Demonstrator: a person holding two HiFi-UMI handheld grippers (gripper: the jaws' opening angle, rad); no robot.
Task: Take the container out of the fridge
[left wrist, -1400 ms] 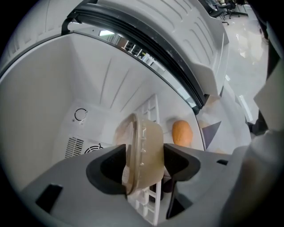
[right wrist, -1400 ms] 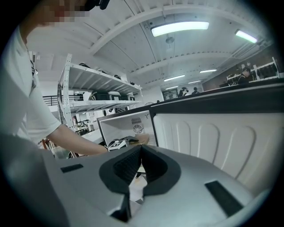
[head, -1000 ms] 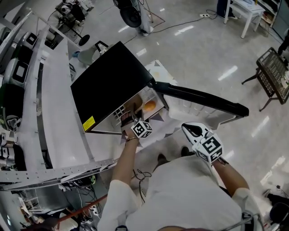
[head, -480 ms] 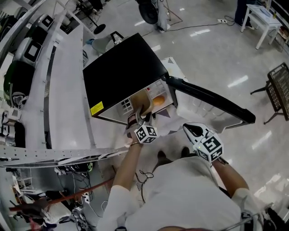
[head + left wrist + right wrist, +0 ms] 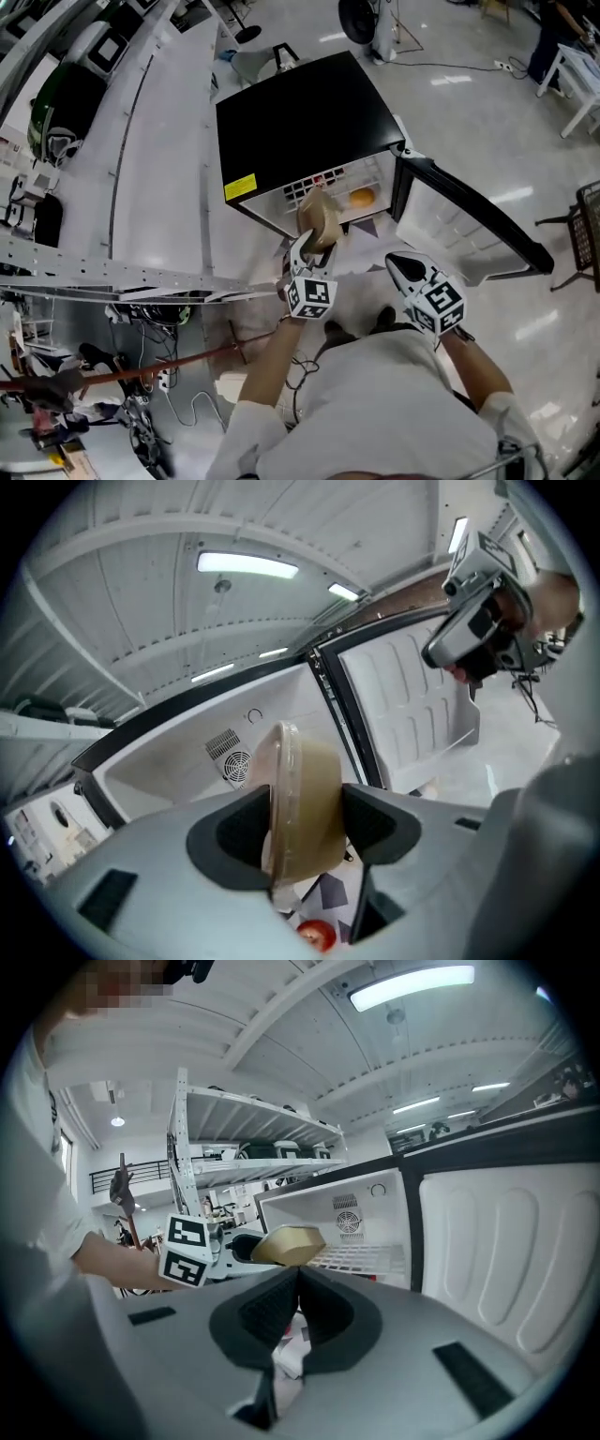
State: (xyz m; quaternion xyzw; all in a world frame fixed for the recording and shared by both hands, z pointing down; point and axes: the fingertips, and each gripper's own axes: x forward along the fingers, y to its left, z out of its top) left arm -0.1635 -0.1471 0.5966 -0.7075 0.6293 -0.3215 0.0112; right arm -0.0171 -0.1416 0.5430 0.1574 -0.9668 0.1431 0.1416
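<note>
A beige lidded container (image 5: 320, 219) is clamped on edge between the jaws of my left gripper (image 5: 314, 251), held out in front of the small black fridge (image 5: 300, 131). In the left gripper view the container (image 5: 302, 799) fills the gap of that gripper (image 5: 302, 832), both pads pressing its sides. My right gripper (image 5: 409, 269) hangs to the right, below the open fridge door (image 5: 478, 220); its jaws (image 5: 298, 1290) meet with nothing between them. From the right gripper view the container (image 5: 289, 1244) shows in front of the fridge's white inside (image 5: 352, 1218).
An orange fruit (image 5: 363, 198) lies on the fridge's wire shelf. A small red thing (image 5: 317, 935) lies low in the left gripper view. A long white workbench (image 5: 150, 187) runs at the left, with cables on the floor below it.
My left gripper has drawn the container back out of the fridge opening toward the person. The head view has swung, so the fridge sits further right. The right gripper has hardly moved.
</note>
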